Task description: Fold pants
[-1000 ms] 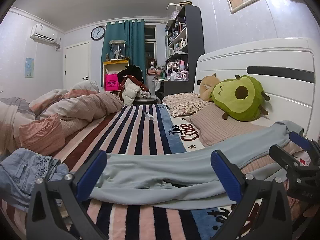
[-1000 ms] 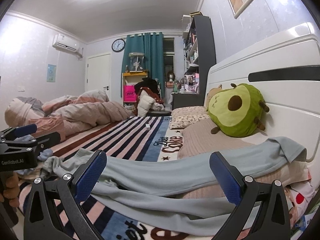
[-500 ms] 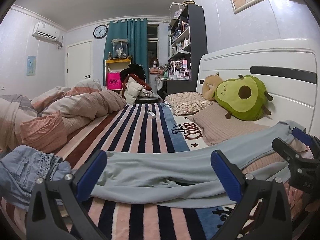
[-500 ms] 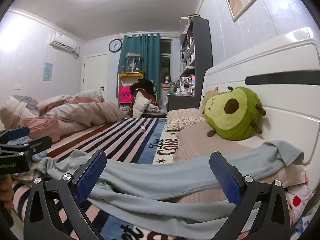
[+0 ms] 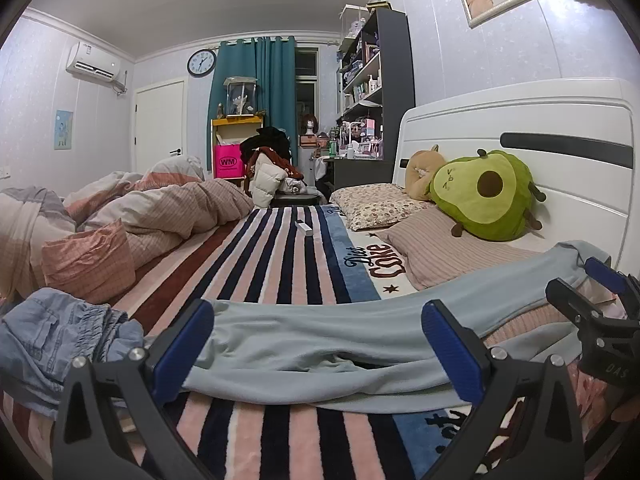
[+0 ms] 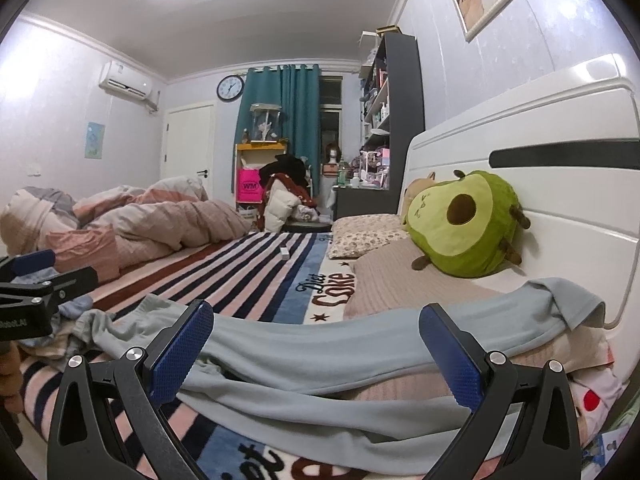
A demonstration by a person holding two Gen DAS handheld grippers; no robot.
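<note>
Pale blue-grey pants (image 5: 320, 344) lie stretched across the striped blanket (image 5: 272, 264), one end draped up over a beige pillow (image 5: 436, 248) toward the headboard. My left gripper (image 5: 318, 344) hovers just in front of them, open, its blue pads wide apart with nothing between. In the right wrist view the same pants (image 6: 320, 356) run from a bunched end at the left up onto the pillow. My right gripper (image 6: 316, 348) is open above their middle. Each gripper shows at the edge of the other's view: the right gripper (image 5: 596, 312) and the left gripper (image 6: 40, 280).
Crumpled denim clothes (image 5: 60, 332) lie at the left by the pants. A bunched duvet (image 5: 152, 212) fills the left of the bed. An avocado plush (image 5: 484, 196) and floral pillow (image 5: 372, 204) rest against the white headboard (image 5: 560, 128). A small white box (image 5: 305, 227) sits mid-blanket.
Both views shifted only slightly; the cameras tilted a little and the pants look the same. Both grippers stayed open.
</note>
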